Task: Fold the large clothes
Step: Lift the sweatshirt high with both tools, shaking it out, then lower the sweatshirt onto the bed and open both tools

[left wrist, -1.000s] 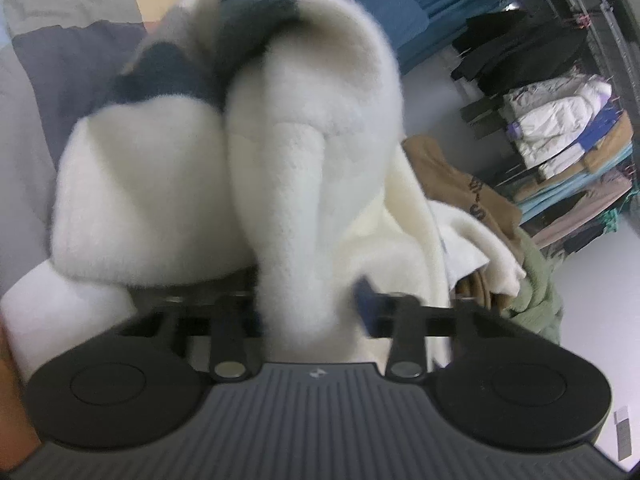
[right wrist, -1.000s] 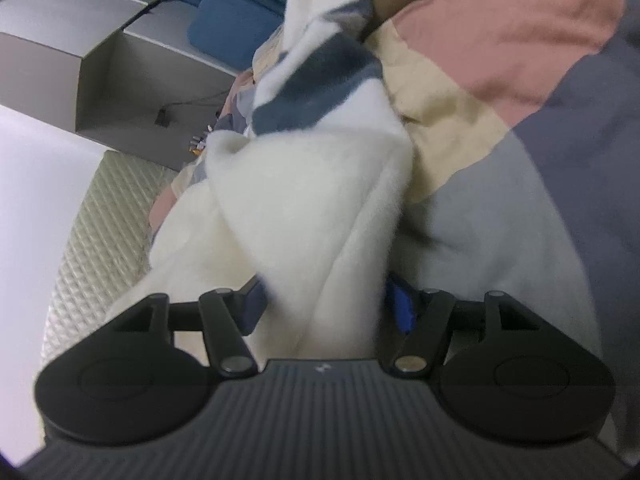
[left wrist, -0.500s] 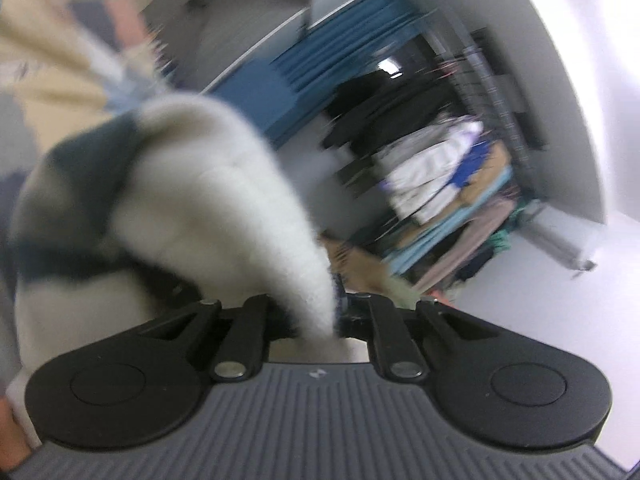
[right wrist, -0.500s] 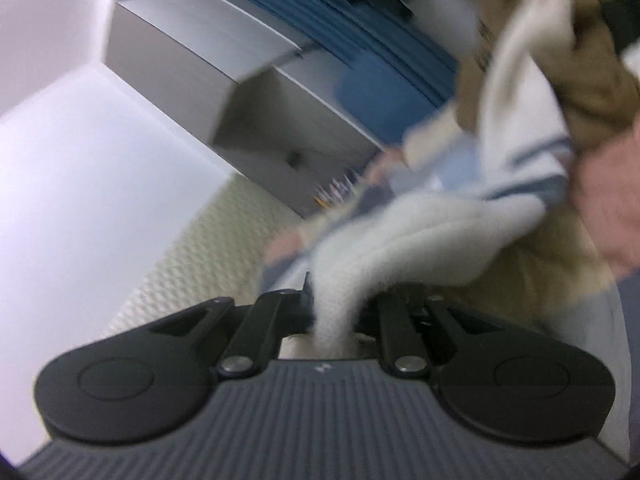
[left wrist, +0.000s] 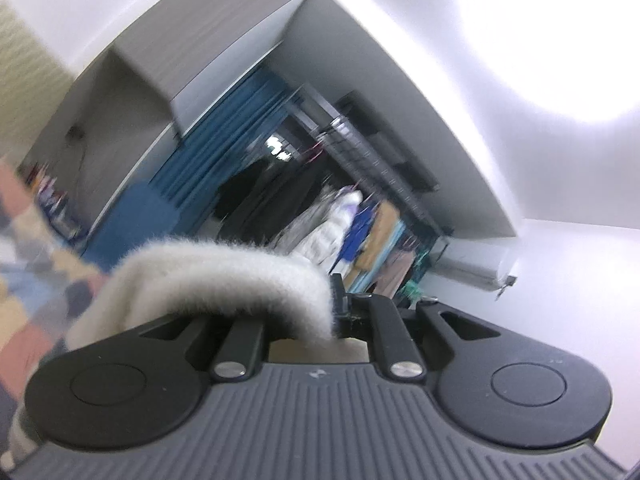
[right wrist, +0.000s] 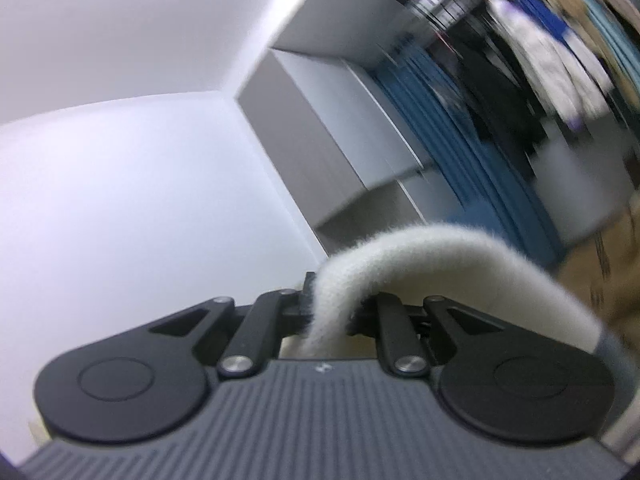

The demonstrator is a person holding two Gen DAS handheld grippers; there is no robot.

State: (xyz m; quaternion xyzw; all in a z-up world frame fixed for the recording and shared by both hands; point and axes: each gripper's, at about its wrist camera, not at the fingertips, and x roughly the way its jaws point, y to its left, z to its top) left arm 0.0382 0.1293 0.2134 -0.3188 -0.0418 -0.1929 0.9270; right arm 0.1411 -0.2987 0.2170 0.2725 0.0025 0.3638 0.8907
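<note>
Both grippers are clamped tight on the same cream fleece garment. The left gripper (left wrist: pixel 338 308) has its jaws nearly together on a fuzzy edge of the fleece garment (left wrist: pixel 224 268), which arches out of the pinch and falls away to the left of that view. The right gripper (right wrist: pixel 332 312) pinches another stretch of it (right wrist: pixel 440 260), and the cloth loops up and drops off to the right, where a darker grey-blue band shows at the frame edge.

A second ago the jaws of both stood wider around thick folds of the fleece and were closing; now they are shut down on a thin edge each. Then the cameras looked down at the garment heaped on the patchwork bedspread (left wrist: pixel 28 264); now they look roughly level, slightly upward, across the room at the grey wardrobe (right wrist: pixel 320 152), the blue curtain (left wrist: pixel 224 152) and the clothes rack (left wrist: pixel 360 224), with ceiling filling much of both views. So the garment has been hoisted off the bed and hangs below the grippers, mostly out of sight. My judgement is that this is the lift-and-spread step before any fold is laid; the folding itself looks not yet begun.

Each view is rolled sideways and blurred, which suggests wrists tilted and moving fast.
</note>
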